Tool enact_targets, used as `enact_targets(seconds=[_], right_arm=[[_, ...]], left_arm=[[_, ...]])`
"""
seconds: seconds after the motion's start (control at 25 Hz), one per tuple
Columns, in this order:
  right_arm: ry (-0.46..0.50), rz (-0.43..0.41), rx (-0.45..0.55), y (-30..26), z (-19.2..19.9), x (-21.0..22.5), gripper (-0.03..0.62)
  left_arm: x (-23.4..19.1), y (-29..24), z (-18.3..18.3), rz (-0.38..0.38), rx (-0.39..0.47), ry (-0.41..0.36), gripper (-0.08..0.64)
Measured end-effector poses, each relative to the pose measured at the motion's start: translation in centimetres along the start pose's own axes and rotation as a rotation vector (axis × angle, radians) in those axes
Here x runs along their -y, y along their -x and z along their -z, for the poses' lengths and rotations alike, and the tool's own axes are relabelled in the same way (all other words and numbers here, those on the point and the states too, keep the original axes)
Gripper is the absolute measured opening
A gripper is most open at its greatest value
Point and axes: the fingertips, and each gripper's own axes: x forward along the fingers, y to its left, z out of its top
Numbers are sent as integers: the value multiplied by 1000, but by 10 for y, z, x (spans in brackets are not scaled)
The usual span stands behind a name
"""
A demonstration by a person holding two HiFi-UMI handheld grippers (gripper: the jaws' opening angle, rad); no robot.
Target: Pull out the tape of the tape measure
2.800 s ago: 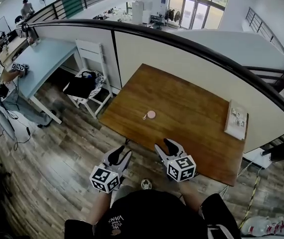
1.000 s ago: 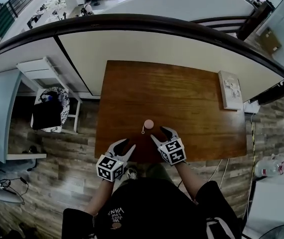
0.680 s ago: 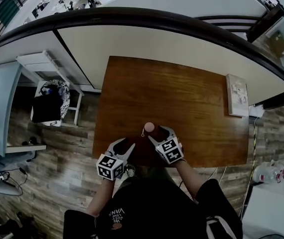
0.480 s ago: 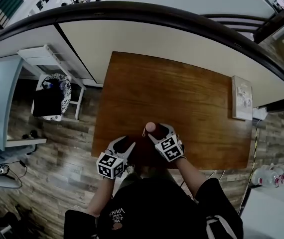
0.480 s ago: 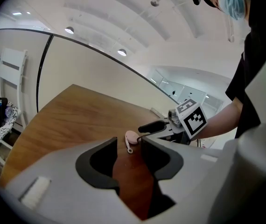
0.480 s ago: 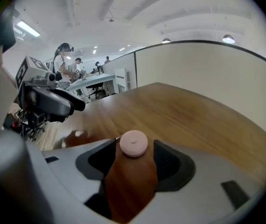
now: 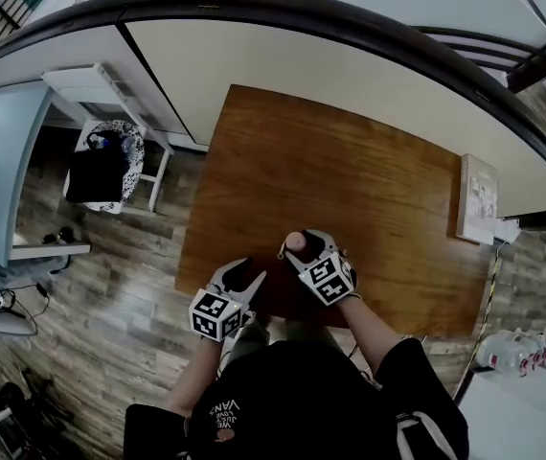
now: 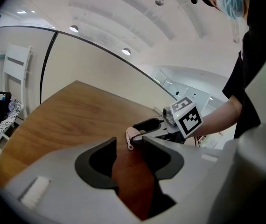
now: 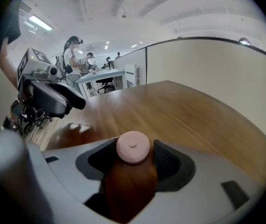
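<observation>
A small round pink tape measure (image 7: 295, 241) lies near the front edge of the brown wooden table (image 7: 350, 180). My right gripper (image 7: 304, 246) has come down over it. In the right gripper view the tape measure (image 9: 133, 147) sits between the two jaws, which have just been opening and stand wide around it without pressing. My left gripper (image 7: 247, 273) hovers at the table's front edge, left of the tape measure. Its jaws have just been opening with nothing between them. From the left gripper view, the tape measure (image 8: 132, 135) and its small pull tab (image 8: 130, 146) lie just ahead, framed by the right gripper (image 8: 148, 128).
A booklet (image 7: 477, 197) lies at the table's right edge. A white partition (image 7: 350, 75) runs behind the table. A white chair with a black bag (image 7: 101, 172) stands on the floor to the left. People sit at desks in the distance (image 9: 74, 55).
Both grippers have come forward and down towards the tape measure. The right gripper's jaws now straddle it; a second ago they were just short of it.
</observation>
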Motion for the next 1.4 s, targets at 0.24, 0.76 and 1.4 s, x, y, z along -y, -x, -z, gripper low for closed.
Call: enact_targets(seconds=[0.24, 0.76, 1.4], right_arm=[[49, -3, 8, -2, -1, -1, 219], [-102, 48, 96, 37, -17, -5, 219], [-137, 180, 237, 121, -35, -13, 219]], left_arm=[[2, -5, 5, 7, -9, -2, 158], [26, -30, 10, 33, -110, -342, 236], [84, -65, -17, 210, -28, -461, 200]])
